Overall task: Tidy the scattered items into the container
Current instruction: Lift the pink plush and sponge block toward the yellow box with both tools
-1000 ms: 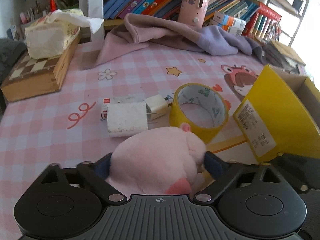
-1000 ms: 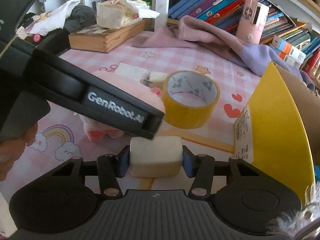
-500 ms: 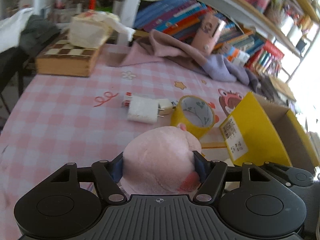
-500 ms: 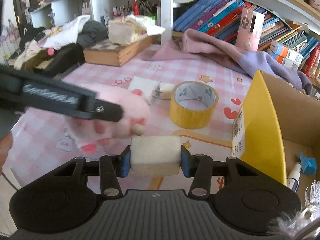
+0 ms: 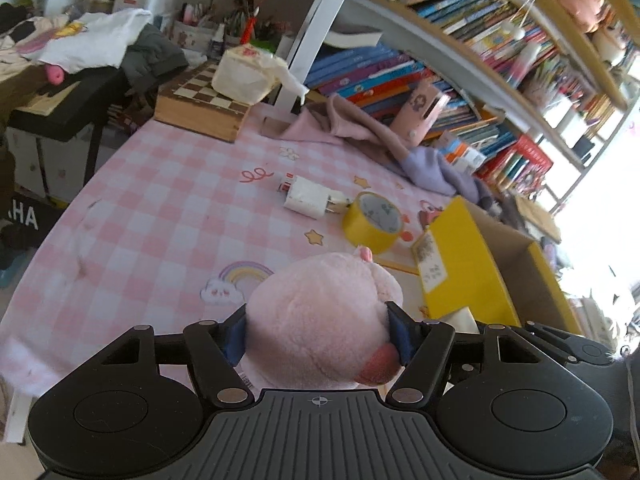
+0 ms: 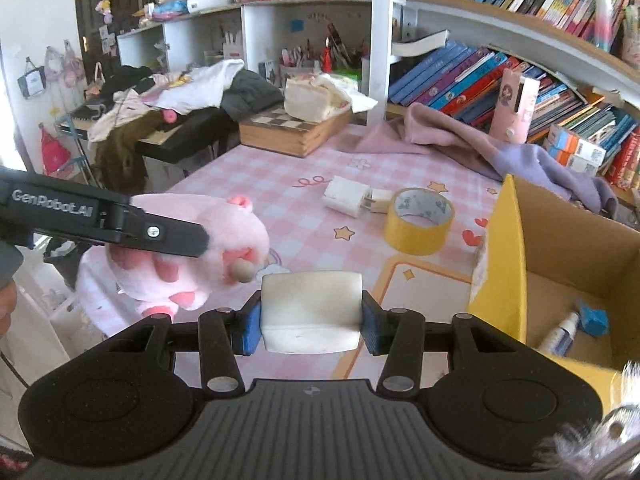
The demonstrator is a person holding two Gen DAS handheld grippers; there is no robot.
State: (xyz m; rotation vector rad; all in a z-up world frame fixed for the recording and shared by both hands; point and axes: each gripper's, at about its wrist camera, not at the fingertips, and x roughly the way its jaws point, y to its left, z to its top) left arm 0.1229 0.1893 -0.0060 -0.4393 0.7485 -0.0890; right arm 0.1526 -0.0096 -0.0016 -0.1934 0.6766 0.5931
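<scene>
Cardboard box (image 6: 560, 240) interior half hidden behind flap

The soft pink plush toy (image 5: 320, 320) pinched in the left tongs (image 5: 318, 338) hides the counter (image 5: 160, 220) just ahead of them. Right of the right tongs (image 6: 310, 318), the yellow cardboard box (image 6: 516, 256) runs off the picture's edge; a small blue object (image 6: 594, 318) inside it is too small to identify. The print on the box's label (image 5: 432, 266) is blurred.
</scene>
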